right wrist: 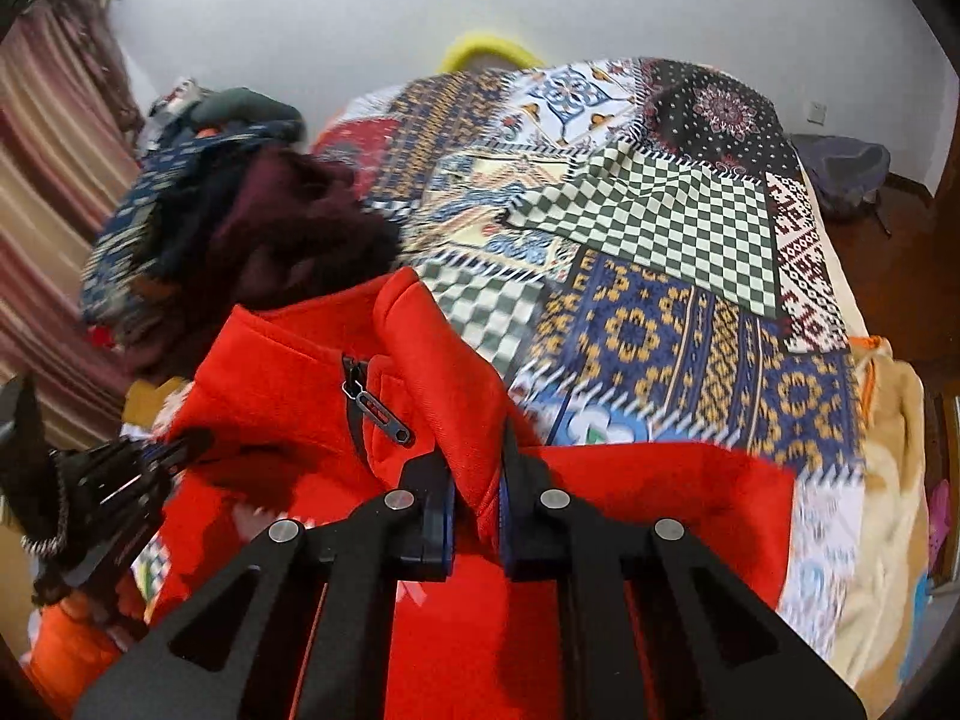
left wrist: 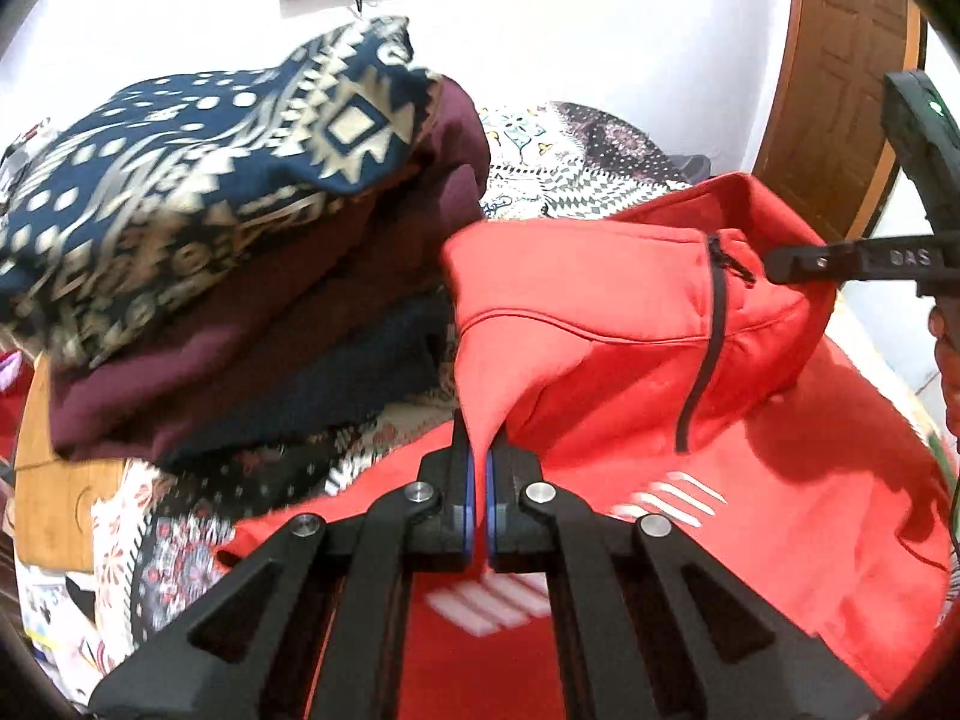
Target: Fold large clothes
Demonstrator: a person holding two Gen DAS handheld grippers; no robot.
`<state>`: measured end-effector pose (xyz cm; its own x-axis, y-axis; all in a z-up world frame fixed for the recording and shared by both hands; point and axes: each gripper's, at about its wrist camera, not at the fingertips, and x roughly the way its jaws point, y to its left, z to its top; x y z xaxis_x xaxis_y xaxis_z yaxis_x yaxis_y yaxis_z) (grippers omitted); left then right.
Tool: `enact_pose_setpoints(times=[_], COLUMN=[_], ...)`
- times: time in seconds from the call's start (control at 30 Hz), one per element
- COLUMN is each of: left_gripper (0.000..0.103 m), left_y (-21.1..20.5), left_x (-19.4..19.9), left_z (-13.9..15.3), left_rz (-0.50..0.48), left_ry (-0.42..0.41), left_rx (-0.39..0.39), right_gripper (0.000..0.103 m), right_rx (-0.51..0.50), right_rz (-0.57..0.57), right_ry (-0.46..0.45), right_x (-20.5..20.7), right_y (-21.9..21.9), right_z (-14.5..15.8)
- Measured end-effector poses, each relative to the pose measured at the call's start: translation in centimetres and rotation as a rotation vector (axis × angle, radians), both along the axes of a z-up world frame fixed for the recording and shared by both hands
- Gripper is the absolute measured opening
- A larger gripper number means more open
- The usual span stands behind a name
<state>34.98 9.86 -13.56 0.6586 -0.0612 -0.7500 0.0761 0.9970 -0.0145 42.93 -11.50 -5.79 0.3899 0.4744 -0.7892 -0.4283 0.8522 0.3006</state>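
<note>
Red fleece jacket (left wrist: 600, 312) bunches in pinched folds

Folded pile (right wrist: 240, 228) motion-blurred; red jacket (left wrist: 600, 312) hem beyond frame edge.

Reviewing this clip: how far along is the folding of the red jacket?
Done: a stack of folded garments sits beside it. In hand: left gripper and right gripper each pinch the red zip-up jacket, its collar end raised off the patchwork bedspread. Left: the jacket's lower part lies flat, unfolded.
</note>
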Motion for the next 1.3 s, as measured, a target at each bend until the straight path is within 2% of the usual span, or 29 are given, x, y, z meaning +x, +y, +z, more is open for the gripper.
enact_pose_setpoints(times=[0.2, 0.33, 0.37, 0.53, 0.63, 0.7, 0.73, 0.8, 0.9, 1.03, 1.13, 1.3], left_gripper=[0.001, 0.002, 0.003, 0.009, 0.013, 0.018, 0.02, 0.037, 0.048, 0.05, 0.053, 0.053], left_y=[0.0, 0.2, 0.1, 0.5, 1.1, 1.5, 1.6, 1.9, 2.1, 1.7, 1.6, 1.4], left_x=[-4.4, -6.0, -6.4, -8.9, -9.7, -10.1, -10.2, -10.4, -10.2, -8.2, -5.5, -0.3], left_z=[-0.4, -1.6, -1.9, -3.5, -3.4, -2.6, -2.0, -0.8, 1.2, 2.5, 2.7, 0.8], left_rz=[-0.018, -0.029, -0.03, -0.018, 0.002, 0.016, 0.02, 0.037, 0.054, 0.055, 0.057, 0.052], left_ry=[0.037, 0.099, 0.115, 0.201, 0.222, 0.207, 0.194, 0.159, 0.097, 0.063, 0.061, 0.135], left_rx=[-0.006, -0.022, -0.02, -0.04, -0.066, -0.072, -0.073, -0.072, -0.072, -0.045, -0.047, -0.093], right_gripper=[0.009, 0.01, 0.013, 0.023, 0.024, 0.024, 0.025, 0.028, 0.037, 0.04, 0.041, 0.041], right_rx=[-0.014, -0.051, -0.07, -0.136, -0.148, -0.145, -0.14, -0.122, -0.073, -0.037, -0.012, -0.011], right_rz=[0.046, 0.063, 0.063, 0.062, 0.061, 0.059, 0.054, 0.043, 0.011, -0.025, -0.025, -0.022], right_ry=[-0.019, -0.01, -0.011, 0.023, 0.011, -0.006, -0.018, -0.039, -0.072, -0.082, -0.052, 0.065], right_x=[-6.0, -9.6, -10.4, -12.7, -13.6, -13.9, -14.0, -14.2, -13.6, -11.4, -9.2, -5.7], right_y=[-0.1, -0.3, -0.3, -1.0, -1.6, -2.0, -2.2, -2.6, -2.9, -2.3, -1.4, -0.2], right_z=[0.1, -1.3, -1.8, -3.4, -2.8, -1.8, -1.4, -0.4, 1.1, 2.0, 1.6, -1.4])
